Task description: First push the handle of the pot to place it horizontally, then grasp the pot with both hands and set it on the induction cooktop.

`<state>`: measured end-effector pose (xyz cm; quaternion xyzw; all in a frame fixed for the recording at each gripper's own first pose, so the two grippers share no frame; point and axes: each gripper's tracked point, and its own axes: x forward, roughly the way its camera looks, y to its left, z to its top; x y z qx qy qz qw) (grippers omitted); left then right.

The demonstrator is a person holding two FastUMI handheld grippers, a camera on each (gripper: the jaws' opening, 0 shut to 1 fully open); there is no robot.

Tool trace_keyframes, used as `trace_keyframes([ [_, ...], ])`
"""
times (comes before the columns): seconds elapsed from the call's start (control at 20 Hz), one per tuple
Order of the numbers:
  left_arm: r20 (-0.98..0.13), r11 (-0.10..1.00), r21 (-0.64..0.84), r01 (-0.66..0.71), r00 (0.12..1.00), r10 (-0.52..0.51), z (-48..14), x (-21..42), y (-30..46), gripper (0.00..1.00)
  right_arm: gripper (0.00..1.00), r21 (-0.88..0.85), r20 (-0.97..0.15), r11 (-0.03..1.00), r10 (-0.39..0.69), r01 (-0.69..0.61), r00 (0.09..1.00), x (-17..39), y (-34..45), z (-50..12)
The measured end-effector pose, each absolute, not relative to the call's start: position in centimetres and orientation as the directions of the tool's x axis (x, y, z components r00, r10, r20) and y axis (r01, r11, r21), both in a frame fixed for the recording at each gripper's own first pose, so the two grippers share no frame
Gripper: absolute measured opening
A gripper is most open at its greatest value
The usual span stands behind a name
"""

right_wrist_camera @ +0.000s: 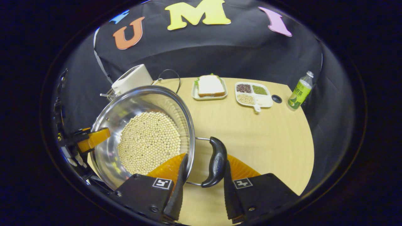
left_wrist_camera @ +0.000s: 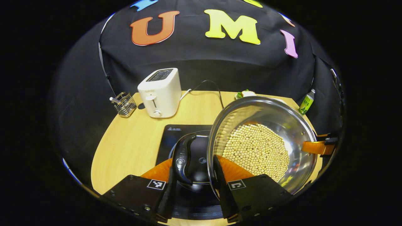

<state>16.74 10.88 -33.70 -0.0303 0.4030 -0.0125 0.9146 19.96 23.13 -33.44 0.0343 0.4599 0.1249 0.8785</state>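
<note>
Two handles, two tongs, so the pot [left_wrist_camera: 262, 144] is getting carried from both sides, which makes sense given it's loaded with pale round beans [left_wrist_camera: 256, 150] and would tip if held by one end. In the left gripper view the left tongs [left_wrist_camera: 194, 175] are straddling the black side handle [left_wrist_camera: 185, 158] at lower centre, one finger out in the open and the other slipped inside the rim against the wall. In the right gripper view the right tongs [right_wrist_camera: 204, 175] are doing the same around the opposite handle [right_wrist_camera: 215, 161], low in the middle. Both look closed in around their handles, but I honestly can't tell whether the fingers are actually pressing on them or just bracketing them.

The pot is sitting mid-frame right in the left gripper view, leaning over the near right part of the dark induction cooktop [left_wrist_camera: 176, 135]. Whether it's resting down or hanging just above, I can't say.

Farther out on the bench [right_wrist_camera: 270, 135]: a white toaster [left_wrist_camera: 160, 92] and wire rack [left_wrist_camera: 124, 104] upper left, then a sandwich plate [right_wrist_camera: 209, 86], divided bean tray [right_wrist_camera: 253, 94] and green bottle [right_wrist_camera: 300, 91] along the top of the right gripper view, all well apart from the pot so nothing's in the way.
</note>
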Motion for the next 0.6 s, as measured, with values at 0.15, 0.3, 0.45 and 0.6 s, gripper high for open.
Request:
trace_keyframes([
  [0.15,-0.740,0.998,-0.062,-0.004,0.671,-0.044,-34.4,16.9,14.1,0.57,0.55,0.177,-0.806,0.967,0.249,-0.182,0.537,19.7,26.3,-33.8],
  [0.3,-0.744,0.998,-0.062,0.002,0.666,-0.048,-35.4,17.3,16.4,0.56,0.55,0.181,-0.811,0.969,0.243,-0.167,0.533,19.8,28.9,-34.5],
  [0.45,-0.747,0.998,-0.059,0.013,0.663,-0.053,-36.5,17.6,17.9,0.56,0.55,0.182,-0.817,0.972,0.234,-0.149,0.527,19.6,30.6,-35.2],
  [0.6,-0.756,0.998,-0.061,0.013,0.653,-0.054,-37.3,17.9,18.6,0.57,0.55,0.180,-0.828,0.975,0.221,-0.128,0.516,19.5,31.6,-36.1],
])
